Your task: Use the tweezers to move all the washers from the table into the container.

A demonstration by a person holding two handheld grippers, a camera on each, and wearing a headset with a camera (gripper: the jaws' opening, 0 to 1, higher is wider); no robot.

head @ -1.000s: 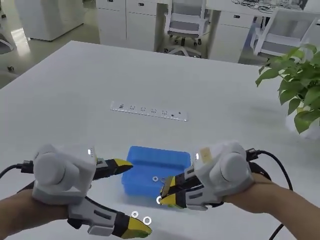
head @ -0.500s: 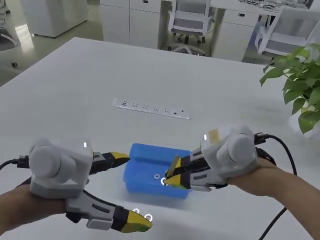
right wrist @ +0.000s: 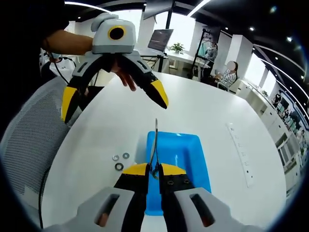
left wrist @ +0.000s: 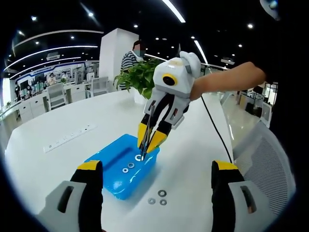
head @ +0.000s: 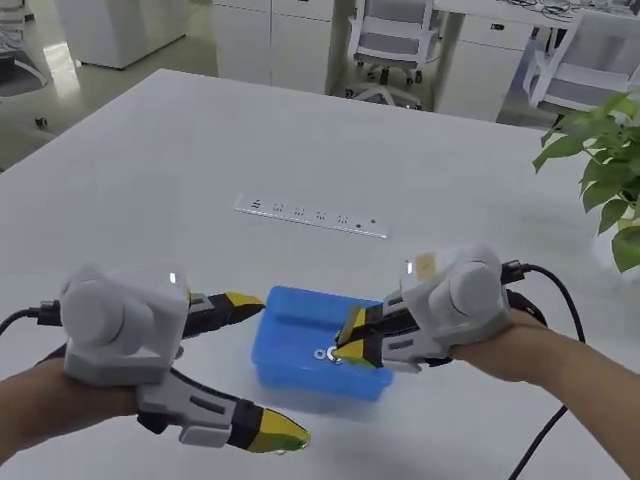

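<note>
The blue container (head: 300,330) stands on the white table between my two grippers. My right gripper (head: 345,347) is shut on slim metal tweezers (left wrist: 147,126), which point down into the container (left wrist: 107,166). A washer (left wrist: 139,157) sits at the tweezer tips, and two more washers (left wrist: 128,167) lie on the container's floor. Three washers (left wrist: 159,198) lie on the table beside the container's near side, also in the right gripper view as washers (right wrist: 119,160). My left gripper (head: 275,368) hangs open at the container's left end, holding nothing.
A white power strip (head: 312,216) lies beyond the container. A potted plant (head: 610,170) stands at the table's right edge. Office chairs (head: 385,45) and desks stand behind the table. A cable (head: 545,290) trails from the right gripper.
My right gripper has moved with the tweezers and a washer from the table in front of the container to above its inside. The left gripper has barely moved.
</note>
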